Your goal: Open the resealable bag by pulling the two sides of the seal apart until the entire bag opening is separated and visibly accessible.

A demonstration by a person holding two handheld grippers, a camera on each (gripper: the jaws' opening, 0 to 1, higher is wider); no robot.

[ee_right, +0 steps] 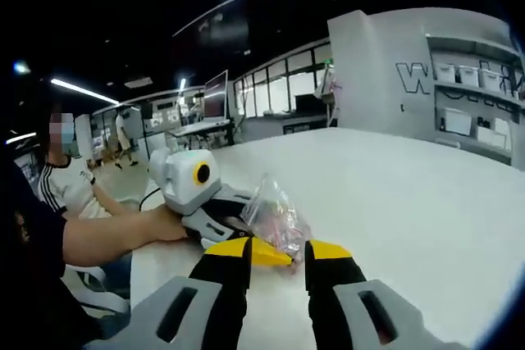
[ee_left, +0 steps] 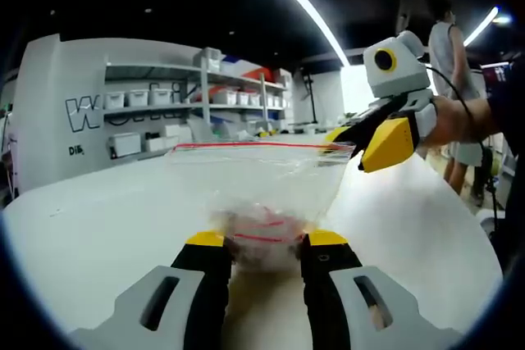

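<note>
A clear resealable bag (ee_left: 254, 178) with a red seal line along its top stands upright over the white table (ee_left: 98, 227). Its lower part, bunched around something red, sits between my left gripper's (ee_left: 266, 239) yellow-tipped jaws, which press on it. My right gripper (ee_left: 354, 147) comes in from the right, held by a hand, and its fingers pinch the bag's top right corner at the end of the seal. In the right gripper view the bag (ee_right: 275, 212) looks crumpled and edge-on, dropping between my right gripper's (ee_right: 279, 250) jaws, with the left gripper (ee_right: 201, 194) just left of it. The seal looks closed.
The white table (ee_right: 410, 202) stretches wide around the bag. A grey wall unit with shelves of white boxes (ee_left: 164, 104) stands behind it. A person stands at the far right (ee_left: 451, 55), and others sit at the left (ee_right: 70, 178).
</note>
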